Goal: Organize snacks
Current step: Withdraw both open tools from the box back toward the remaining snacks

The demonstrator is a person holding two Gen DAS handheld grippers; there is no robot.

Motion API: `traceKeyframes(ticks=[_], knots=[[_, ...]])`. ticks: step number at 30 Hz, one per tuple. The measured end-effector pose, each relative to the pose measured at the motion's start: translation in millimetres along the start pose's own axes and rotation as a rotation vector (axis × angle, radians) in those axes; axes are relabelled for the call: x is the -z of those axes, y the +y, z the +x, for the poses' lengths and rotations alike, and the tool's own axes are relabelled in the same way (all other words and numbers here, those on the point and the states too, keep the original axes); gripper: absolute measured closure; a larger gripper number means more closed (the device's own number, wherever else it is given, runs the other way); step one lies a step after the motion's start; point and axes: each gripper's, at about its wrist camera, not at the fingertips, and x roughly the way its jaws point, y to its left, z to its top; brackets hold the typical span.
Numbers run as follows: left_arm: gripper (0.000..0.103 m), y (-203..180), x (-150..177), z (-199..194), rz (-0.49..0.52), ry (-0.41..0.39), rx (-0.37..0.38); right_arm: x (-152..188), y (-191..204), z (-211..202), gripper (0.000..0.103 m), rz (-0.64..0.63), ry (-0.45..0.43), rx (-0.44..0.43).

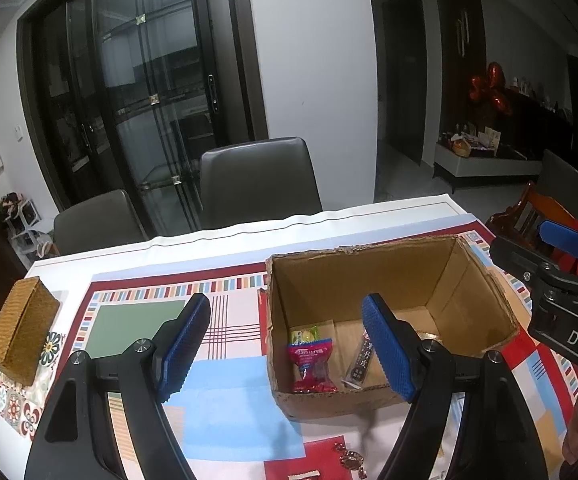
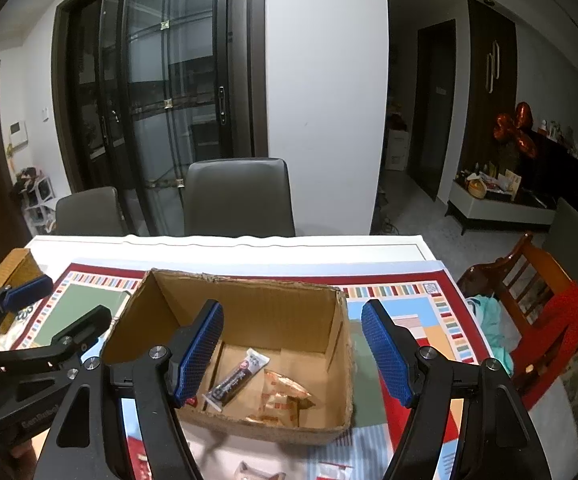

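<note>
An open cardboard box (image 1: 369,276) stands on the patterned tablecloth. Inside it lie a red packet (image 1: 313,368), a green-yellow packet (image 1: 305,334) and a dark stick packet (image 1: 363,360). The right wrist view shows the box (image 2: 249,304) with the dark stick packet (image 2: 237,380) and an orange-white packet (image 2: 285,396). My left gripper (image 1: 287,346) hovers open over the box's near left corner, with no snack held. My right gripper (image 2: 293,354) hangs open above the box's near right side, also with no snack held. Each gripper shows in the other's view: right gripper (image 1: 541,252), left gripper (image 2: 57,306).
A woven wicker box (image 1: 21,328) sits at the table's left edge. Loose wrapped candies (image 1: 349,458) lie on the cloth in front of the cardboard box. Two grey chairs (image 1: 257,180) stand behind the table. A wooden chair (image 2: 537,300) with red cloth stands at the right.
</note>
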Motion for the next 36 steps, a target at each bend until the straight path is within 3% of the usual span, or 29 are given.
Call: traceKeyframes(ticks=[16,36], knots=[[0.025,-4,16,-24,0.029,-0.012,-0.009,17,1,-25,0.031,0.003,-0.027,-0.002],[0.025,-16,52,-43,0.057,0.002,-0.014,55,0,-47,0.031,0.021,0.006,-0.005]])
